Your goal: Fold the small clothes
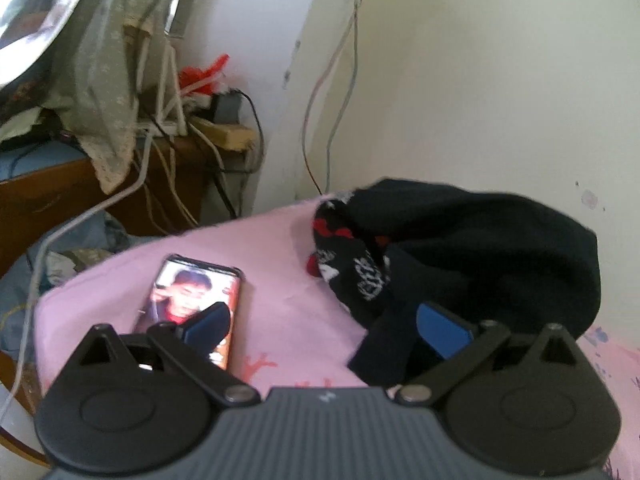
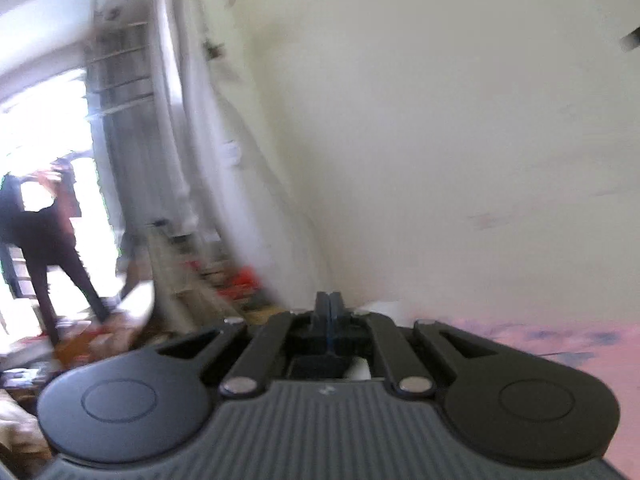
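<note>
Black knit cloth, a small garment (image 1: 460,248) with red-and-white print, lies bunched near the far edge of the pink bedsheet (image 1: 288,312), against the wall. It looks soft, light and floppy; a loose hem strip nearest the fingers seems the best grip. Left gripper (image 1: 324,320) is spread wide, holding nothing, a phone (image 1: 192,304) beside it. Right gripper (image 2: 330,312) is clenched, apparently on nothing.
</note>
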`<state>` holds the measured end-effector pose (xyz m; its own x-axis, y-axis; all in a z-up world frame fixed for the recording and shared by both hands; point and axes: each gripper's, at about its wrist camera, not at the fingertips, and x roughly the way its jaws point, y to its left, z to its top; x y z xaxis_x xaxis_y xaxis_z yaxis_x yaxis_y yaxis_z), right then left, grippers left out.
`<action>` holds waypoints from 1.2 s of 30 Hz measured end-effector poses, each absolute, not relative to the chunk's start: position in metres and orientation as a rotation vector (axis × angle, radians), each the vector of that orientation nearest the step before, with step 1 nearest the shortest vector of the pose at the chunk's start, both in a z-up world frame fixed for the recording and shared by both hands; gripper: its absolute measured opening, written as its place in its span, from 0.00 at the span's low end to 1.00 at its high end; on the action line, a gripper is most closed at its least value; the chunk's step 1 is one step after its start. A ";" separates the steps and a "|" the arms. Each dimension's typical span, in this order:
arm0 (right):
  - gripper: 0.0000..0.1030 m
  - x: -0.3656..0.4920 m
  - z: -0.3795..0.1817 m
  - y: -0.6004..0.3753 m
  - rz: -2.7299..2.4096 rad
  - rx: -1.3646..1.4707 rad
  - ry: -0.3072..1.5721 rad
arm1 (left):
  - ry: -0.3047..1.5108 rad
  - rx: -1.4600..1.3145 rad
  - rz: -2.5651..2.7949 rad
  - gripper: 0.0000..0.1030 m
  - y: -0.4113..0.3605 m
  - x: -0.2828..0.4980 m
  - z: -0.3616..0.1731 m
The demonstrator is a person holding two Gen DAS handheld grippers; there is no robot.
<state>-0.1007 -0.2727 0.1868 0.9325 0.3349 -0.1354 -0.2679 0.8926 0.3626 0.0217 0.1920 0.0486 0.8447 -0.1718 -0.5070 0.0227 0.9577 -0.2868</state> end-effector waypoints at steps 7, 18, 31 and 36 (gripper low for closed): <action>0.72 -0.053 0.159 -0.251 0.204 0.248 0.279 | 0.613 -0.203 -0.121 1.00 0.132 0.077 0.033; 0.41 0.129 0.088 -0.129 0.401 0.391 0.615 | 0.709 -0.278 -0.260 0.11 0.122 0.063 0.024; 0.03 -0.051 0.142 -0.187 0.834 0.242 0.521 | 0.424 -0.182 -0.874 0.27 0.129 -0.130 0.077; 0.51 -0.125 0.114 -0.231 0.895 0.107 0.536 | 0.454 -0.223 -0.705 0.55 0.164 -0.123 0.072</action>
